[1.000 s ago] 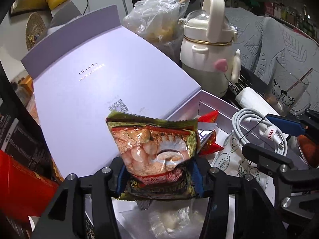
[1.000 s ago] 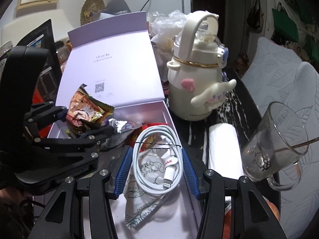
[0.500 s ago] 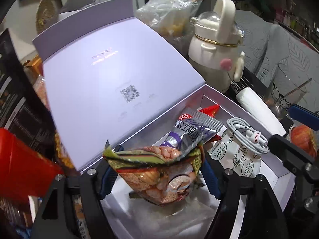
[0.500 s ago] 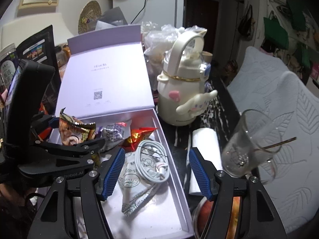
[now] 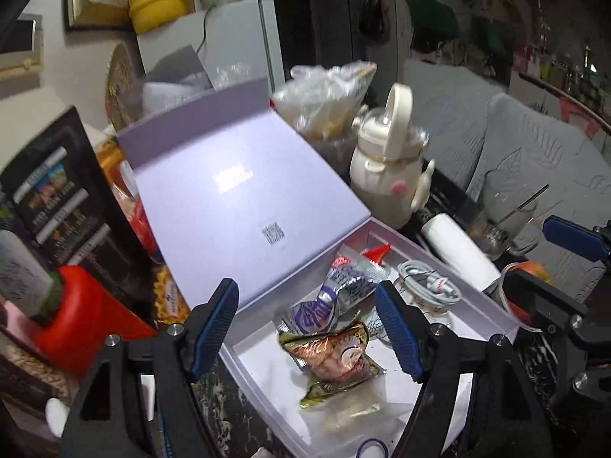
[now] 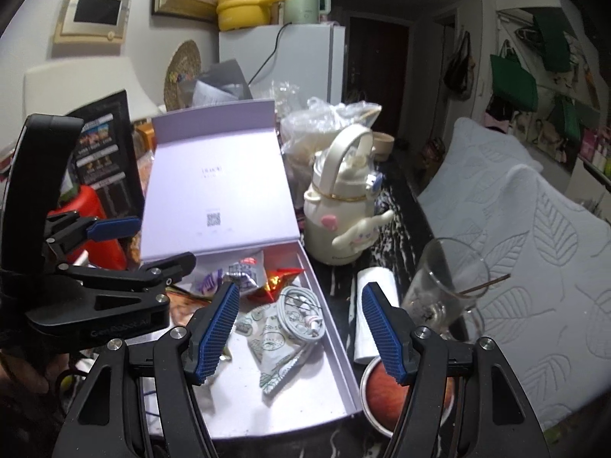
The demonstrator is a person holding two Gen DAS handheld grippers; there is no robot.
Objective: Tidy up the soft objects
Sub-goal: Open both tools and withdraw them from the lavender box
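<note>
A lavender box [image 5: 477, 297] stands with its lid [image 5: 236, 198] raised. Inside lie a green-and-orange snack packet [image 5: 332, 358], a silver-purple packet [image 5: 328, 297], a red packet [image 5: 376, 253] and a coiled white cable [image 5: 427, 286]. My left gripper [image 5: 309, 324] hovers open above the snack packet and touches nothing. In the right wrist view my right gripper [image 6: 299, 328] is open over the cable [image 6: 301, 309] and a patterned white sachet [image 6: 275, 339], holding nothing. The left gripper [image 6: 152, 244] shows at the box's [image 6: 336, 343] left side.
A cream character bottle [image 6: 340, 213], a white roll [image 6: 372, 305], a glass mug [image 6: 443, 286] and a bowl with a red fruit [image 6: 382, 385] crowd the box's right side. A red container [image 5: 84, 328] and dark packaging sit left. Grey leaf-pattern cushions lie far right.
Both grippers opened: the left let go of the snack packet, the right of the cable coil, and both things now lie in the box. Both grippers rose and drew back.
</note>
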